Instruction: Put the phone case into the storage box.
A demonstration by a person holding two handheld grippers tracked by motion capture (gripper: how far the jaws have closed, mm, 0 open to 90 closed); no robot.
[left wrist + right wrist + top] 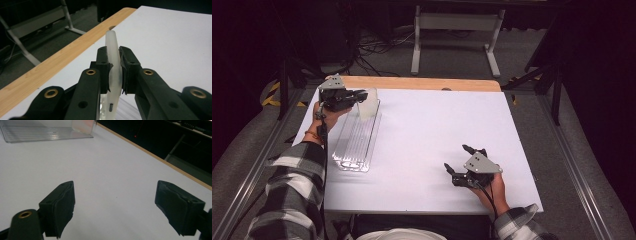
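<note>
Nearest me, the white table (pixel 437 145) spreads out under both hands. On its left side lies my clear plastic tray (pixel 354 142), long and ribbed, its far end close to the wooden edge (pixel 422 83). At that far end my left gripper (pixel 115 72) is clenched on a thin translucent white piece (pixel 113 57), held upright on edge between the pads. My right gripper (pixel 115 205) rests near the table's front right, jaws spread wide and grasping nothing, well apart from the tray.

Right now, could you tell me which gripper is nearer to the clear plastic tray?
The left gripper: it is over the clear plastic tray's far end, clamping a white piece. The right gripper rests apart, fingers open.
</note>
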